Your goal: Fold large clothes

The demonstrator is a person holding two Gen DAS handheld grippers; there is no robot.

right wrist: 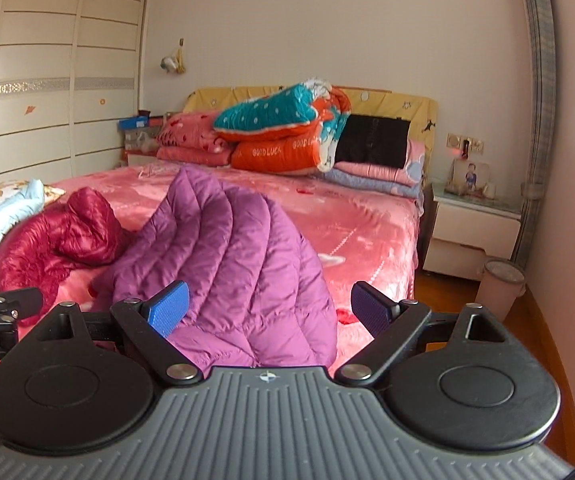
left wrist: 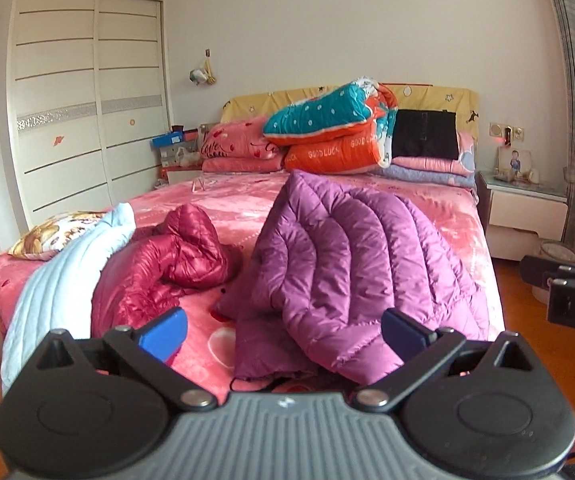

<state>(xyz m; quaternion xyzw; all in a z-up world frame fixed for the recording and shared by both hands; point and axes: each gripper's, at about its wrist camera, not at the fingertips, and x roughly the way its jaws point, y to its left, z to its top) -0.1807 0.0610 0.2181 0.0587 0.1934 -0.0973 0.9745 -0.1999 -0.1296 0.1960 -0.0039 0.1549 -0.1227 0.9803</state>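
A purple quilted down coat lies heaped on the pink bed, its hem hanging near the foot edge. Left of it a crumpled dark red down jacket rests against a light blue quilted garment. My left gripper is open, held just short of the purple coat's lower edge, nothing between its blue pads. My right gripper is open too, hovering before the purple coat, with the red jacket to its left. Each gripper's body shows at the other view's edge.
Folded quilts and pillows pile against the yellow headboard. A white wardrobe stands left, a nightstand and a bin right of the bed. A patterned cushion lies at the bed's left corner. The floor is orange wood.
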